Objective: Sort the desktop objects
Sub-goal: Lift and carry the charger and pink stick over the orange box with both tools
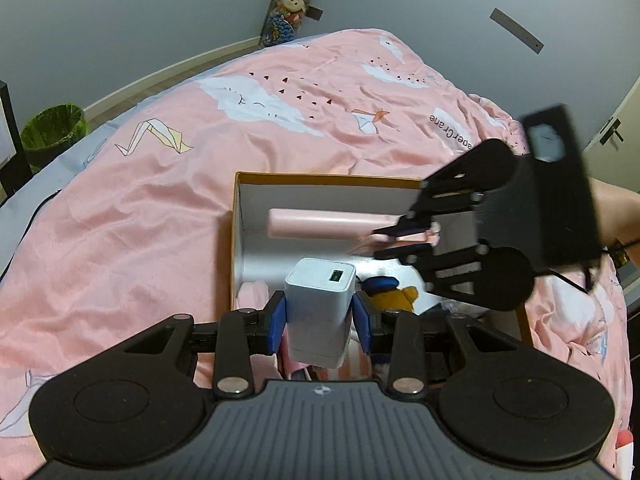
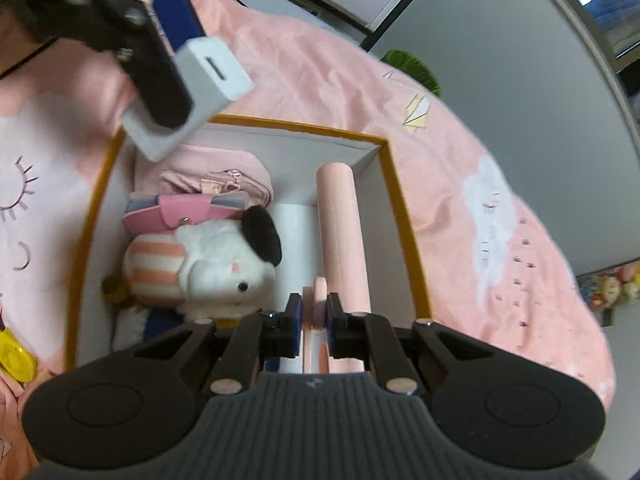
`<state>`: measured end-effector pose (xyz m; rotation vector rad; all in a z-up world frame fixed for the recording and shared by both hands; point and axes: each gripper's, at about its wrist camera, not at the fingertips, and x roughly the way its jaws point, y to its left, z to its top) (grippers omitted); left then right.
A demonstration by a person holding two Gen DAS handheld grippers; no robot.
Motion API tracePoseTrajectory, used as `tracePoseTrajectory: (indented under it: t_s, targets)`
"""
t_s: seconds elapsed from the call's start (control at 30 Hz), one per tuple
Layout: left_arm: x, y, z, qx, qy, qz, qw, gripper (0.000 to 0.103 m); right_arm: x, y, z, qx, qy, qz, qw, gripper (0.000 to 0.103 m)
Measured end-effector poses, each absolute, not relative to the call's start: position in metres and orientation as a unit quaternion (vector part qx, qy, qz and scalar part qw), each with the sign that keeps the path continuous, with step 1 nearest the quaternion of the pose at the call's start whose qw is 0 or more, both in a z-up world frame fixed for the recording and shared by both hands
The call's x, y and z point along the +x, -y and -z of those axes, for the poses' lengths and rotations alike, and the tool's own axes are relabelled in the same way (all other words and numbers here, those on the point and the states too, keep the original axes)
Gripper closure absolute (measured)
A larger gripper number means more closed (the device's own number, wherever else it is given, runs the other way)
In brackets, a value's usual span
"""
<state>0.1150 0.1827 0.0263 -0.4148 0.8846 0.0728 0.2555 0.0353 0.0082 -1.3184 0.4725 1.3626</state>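
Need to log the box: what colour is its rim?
Orange-yellow rim on the box, white inside; the right wrist view shows it best.

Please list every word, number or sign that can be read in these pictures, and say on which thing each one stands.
"aperCrane", partly cut off, upside down: printed on the pink quilt.
Small round emblem on the left gripper body: no letters to read.
White charger, box, pink tube: no readable text.

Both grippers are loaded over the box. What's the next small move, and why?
Probably lower the left gripper and release the white charger into the orange-rimmed box. It already hangs over the box's near end, clamped between the blue pads, while the right gripper holds a thin pink item beside the pink cylinder.
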Motion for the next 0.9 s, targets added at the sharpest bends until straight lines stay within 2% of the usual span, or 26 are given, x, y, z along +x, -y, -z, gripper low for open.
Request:
tracePoseTrajectory:
  t_s: [0.37, 0.67, 0.9]
  targets:
    - [0.120, -0.194, -0.014, -0.212, -0.443, -0.034, 0.871, 0.062, 0.300, -0.080, 0.025, -0.518, -0.298, -0.613, 0.517, 0.090]
    - [0.125, -0.194, -0.010, -0.214, -0.446, -0.028, 0.868, 0.062, 0.314, -0.084, 0.025, -0.507, -0.315, -0.606, 0.526, 0.088]
    - [0.124, -0.193, -0.011, -0.212, -0.447, -0.026, 0.869, 0.062, 0.307, -0.083, 0.026, -0.529, -0.286, -0.594, 0.534, 0.083]
